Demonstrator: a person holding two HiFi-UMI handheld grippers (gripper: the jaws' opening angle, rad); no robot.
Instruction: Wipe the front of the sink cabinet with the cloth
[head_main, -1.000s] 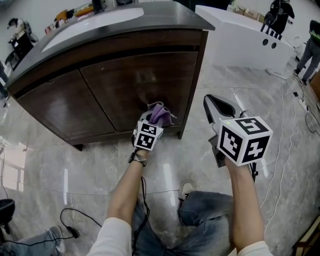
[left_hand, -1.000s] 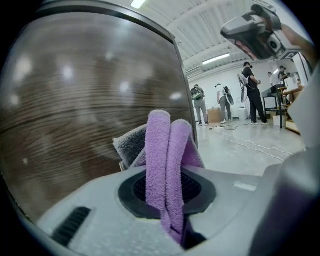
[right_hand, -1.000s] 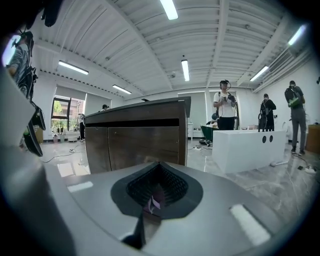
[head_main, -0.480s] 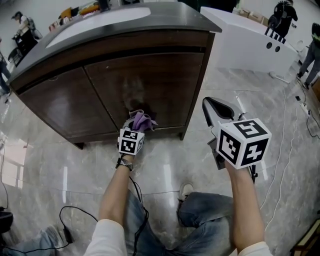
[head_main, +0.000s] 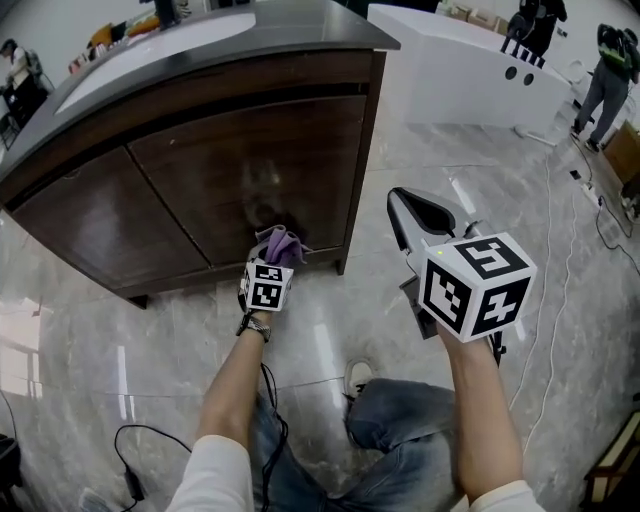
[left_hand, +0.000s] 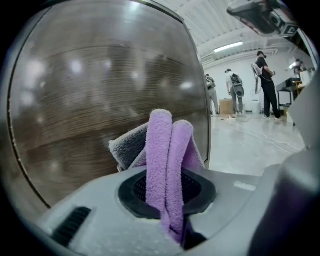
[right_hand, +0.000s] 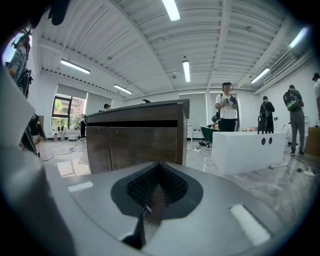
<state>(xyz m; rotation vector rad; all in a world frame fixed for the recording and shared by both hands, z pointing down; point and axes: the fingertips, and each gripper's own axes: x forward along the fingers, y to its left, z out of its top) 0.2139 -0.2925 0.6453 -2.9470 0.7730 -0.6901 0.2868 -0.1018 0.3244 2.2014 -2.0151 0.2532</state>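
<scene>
Head view: we look down on the left hand-held gripper (head_main: 272, 258), clamped on a purple cloth (head_main: 283, 242) low on the right-hand door of the dark wood sink cabinet (head_main: 200, 170), near its bottom corner. The right hand-held gripper (head_main: 405, 205) hangs well apart to the right over the marble floor (head_main: 330, 340), its jaws together and touching nothing. A white unit (head_main: 470, 70) stands beyond the cabinet.

Left gripper view: the jaws pinch two upright folds of the purple cloth, with a grey fold spreading toward the door's wood grain. We cannot tell here whether the cloth meets the door or stops just short of it. This view alone shows the grey side of the cloth.

Right gripper view: the jaws are closed with nothing between them. Only here do we see the cabinet side-on from a distance, and a person (right_hand: 227, 112) standing behind the white unit.
</scene>
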